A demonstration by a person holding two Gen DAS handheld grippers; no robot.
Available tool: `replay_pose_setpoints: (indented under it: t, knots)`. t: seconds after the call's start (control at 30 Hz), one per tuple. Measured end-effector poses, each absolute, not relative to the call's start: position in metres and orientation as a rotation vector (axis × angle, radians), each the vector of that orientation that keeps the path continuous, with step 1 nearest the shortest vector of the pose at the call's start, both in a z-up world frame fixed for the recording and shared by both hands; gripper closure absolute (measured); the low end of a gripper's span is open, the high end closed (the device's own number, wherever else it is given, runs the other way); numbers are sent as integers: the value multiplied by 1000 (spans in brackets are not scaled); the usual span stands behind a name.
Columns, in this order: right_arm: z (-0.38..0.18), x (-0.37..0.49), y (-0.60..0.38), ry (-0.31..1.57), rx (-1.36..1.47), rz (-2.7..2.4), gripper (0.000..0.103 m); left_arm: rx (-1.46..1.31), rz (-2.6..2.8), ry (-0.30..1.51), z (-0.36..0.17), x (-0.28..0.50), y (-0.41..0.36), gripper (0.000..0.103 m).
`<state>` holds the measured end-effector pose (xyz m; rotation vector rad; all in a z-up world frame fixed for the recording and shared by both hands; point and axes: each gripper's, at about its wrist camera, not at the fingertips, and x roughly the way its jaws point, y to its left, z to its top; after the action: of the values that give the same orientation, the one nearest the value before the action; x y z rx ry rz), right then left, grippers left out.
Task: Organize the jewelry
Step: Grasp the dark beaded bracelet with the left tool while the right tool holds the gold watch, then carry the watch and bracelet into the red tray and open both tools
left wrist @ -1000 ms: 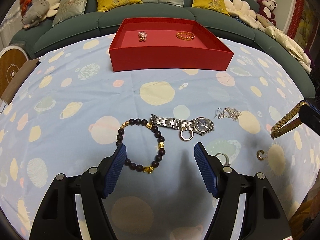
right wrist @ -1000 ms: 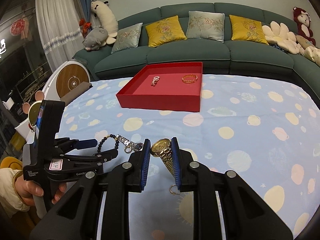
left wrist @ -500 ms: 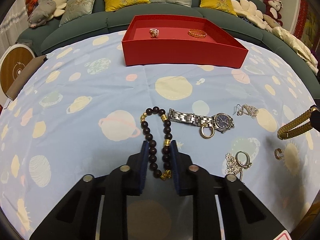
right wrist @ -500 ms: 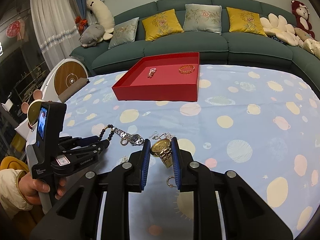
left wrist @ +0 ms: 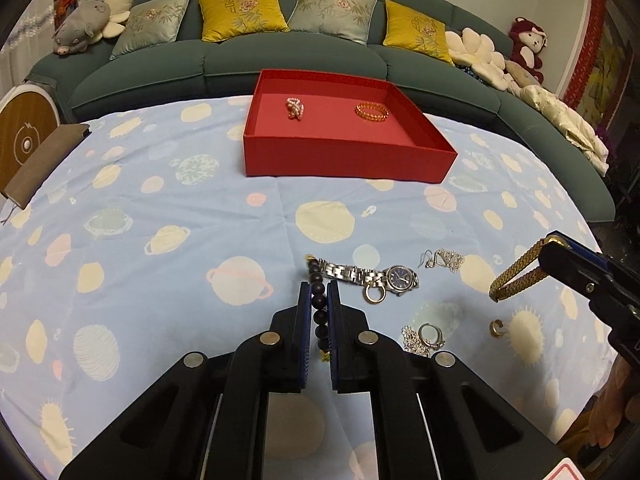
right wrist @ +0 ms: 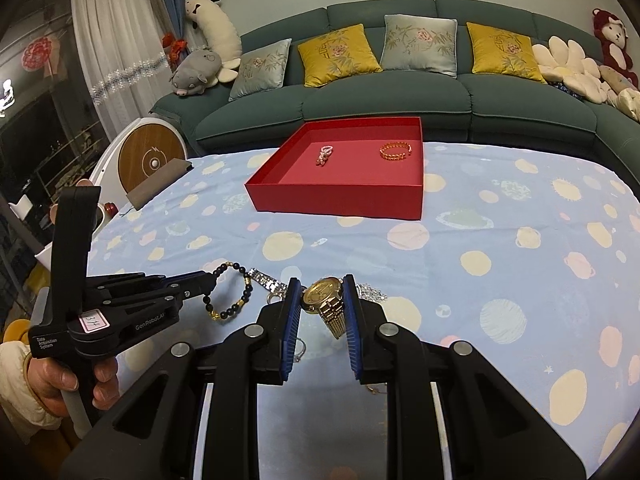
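My left gripper [left wrist: 319,292] is shut on a dark bead bracelet [left wrist: 319,304], which hangs lifted off the cloth; it also shows in the right wrist view [right wrist: 232,298]. My right gripper [right wrist: 322,292] is shut on a gold watch [right wrist: 326,300], whose gold band [left wrist: 516,276] shows at the right of the left wrist view. A red tray [left wrist: 344,160] at the far side holds a pink bead piece [left wrist: 295,108] and an orange bracelet [left wrist: 372,112]. A silver watch [left wrist: 376,278] lies just ahead of my left gripper.
On the planet-print cloth lie a silver chain [left wrist: 444,258], a ring [left wrist: 374,294], a ring with chain [left wrist: 426,336] and a small gold ring [left wrist: 496,328]. A green sofa [left wrist: 224,60] with cushions curves behind. A brown notebook [left wrist: 40,164] lies at the left.
My left gripper closed on the bead bracelet and lifted it from the cloth. The right gripper kept the gold watch and rose slightly.
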<state>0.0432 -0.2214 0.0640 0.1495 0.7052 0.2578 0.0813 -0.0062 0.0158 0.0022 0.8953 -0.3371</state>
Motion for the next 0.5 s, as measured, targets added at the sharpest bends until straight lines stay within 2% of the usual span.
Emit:
replay_pose_setpoints:
  t: [0.33,0.5]
  knots:
    - [72,43,-208,687,146,266,83,-31,-283,916,12,84,21,98]
    - [75,44,-206,683,147,265,83,-39,-297,882,30,82,25,98]
